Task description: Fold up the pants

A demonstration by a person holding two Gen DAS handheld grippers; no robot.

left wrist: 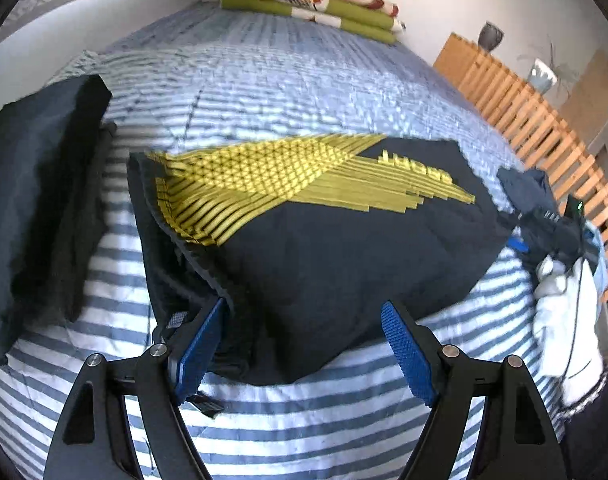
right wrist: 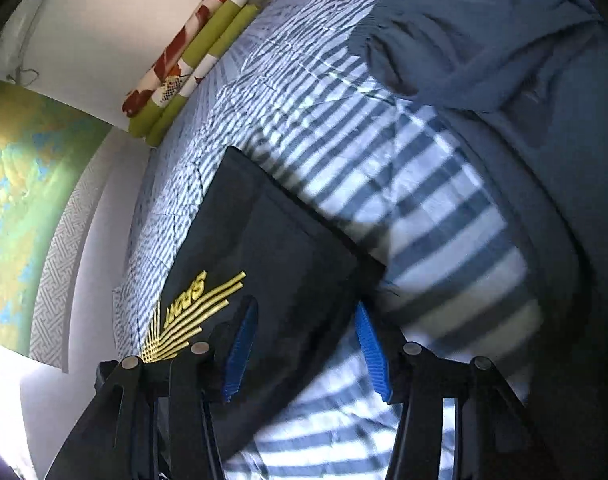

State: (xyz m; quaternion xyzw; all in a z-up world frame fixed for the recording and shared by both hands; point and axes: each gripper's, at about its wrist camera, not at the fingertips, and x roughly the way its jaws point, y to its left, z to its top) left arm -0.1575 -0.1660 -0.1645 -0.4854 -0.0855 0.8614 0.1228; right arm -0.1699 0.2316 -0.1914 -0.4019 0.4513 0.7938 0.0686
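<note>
Since the dark pants (left wrist: 323, 248) with the yellow print already lie in a small flat bundle in the middle of the striped bed (left wrist: 264, 80), the folding looks almost done, maybe with one last fold or a move left. The bundle's long side runs across the bed, side edge to side edge. The left gripper (left wrist: 304, 348) is spread wide and holds nothing, and the right gripper (right wrist: 304, 352) is partly spread over the pants' corner, not pinching.
</note>
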